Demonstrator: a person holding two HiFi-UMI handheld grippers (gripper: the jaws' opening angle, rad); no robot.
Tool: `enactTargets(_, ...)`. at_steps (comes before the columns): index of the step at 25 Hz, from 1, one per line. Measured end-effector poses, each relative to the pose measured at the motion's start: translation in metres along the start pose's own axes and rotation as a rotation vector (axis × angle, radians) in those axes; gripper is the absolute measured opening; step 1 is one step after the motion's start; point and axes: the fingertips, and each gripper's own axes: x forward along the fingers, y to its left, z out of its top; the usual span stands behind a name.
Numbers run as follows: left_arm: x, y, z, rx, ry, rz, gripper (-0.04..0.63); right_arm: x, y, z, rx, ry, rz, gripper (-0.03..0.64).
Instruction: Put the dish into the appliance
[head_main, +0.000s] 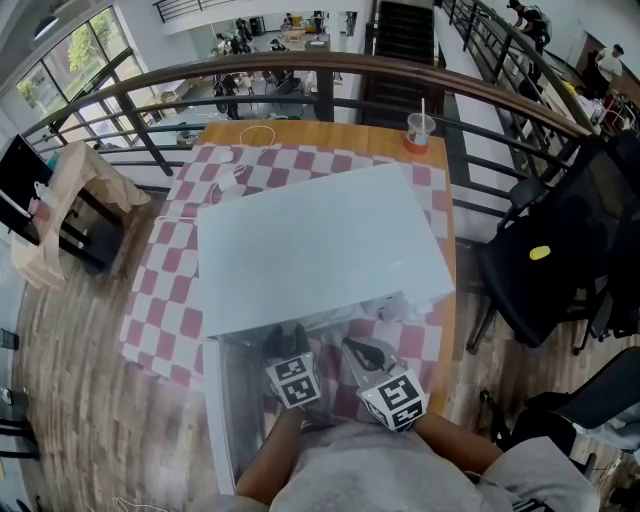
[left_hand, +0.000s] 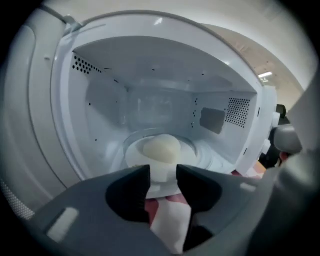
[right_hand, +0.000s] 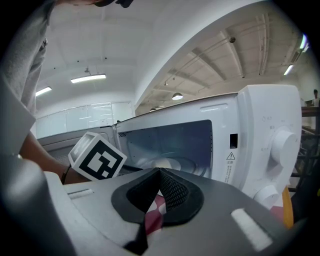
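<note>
A white microwave (head_main: 320, 240) stands on the checkered table, its door (head_main: 222, 420) swung open toward me. In the left gripper view a white dish (left_hand: 161, 150) with a pale round lump of food rests on the turntable inside the cavity. My left gripper (left_hand: 163, 175) hovers just in front of the opening. Its jaws stand apart, with the dish's near edge showing through the gap and nothing pressed between the pads. My right gripper (right_hand: 160, 171) is shut and empty, to the right of the left one (head_main: 283, 338), facing the oven's control panel (right_hand: 272, 145).
A plastic cup with a straw (head_main: 420, 130) stands at the table's far right corner. A white cable (head_main: 240, 160) lies at the far left. A black chair (head_main: 570, 260) is on the right, a paper bag (head_main: 60, 200) on the left, and a railing (head_main: 300, 75) behind.
</note>
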Motion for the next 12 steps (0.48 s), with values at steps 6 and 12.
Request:
enactTargets(6, 0.024, 0.002, 0.014, -0.015, 0.002, -0.032, 0.172, 0.005, -0.001, -0.004, 0.007, 0.011, -0.001, -0.002)
enactTargets(12, 0.036, -0.002, 0.026, -0.025, -0.013, -0.084, 0.155, -0.002, -0.007, -0.004, 0.014, 0.009, -0.028, -0.002)
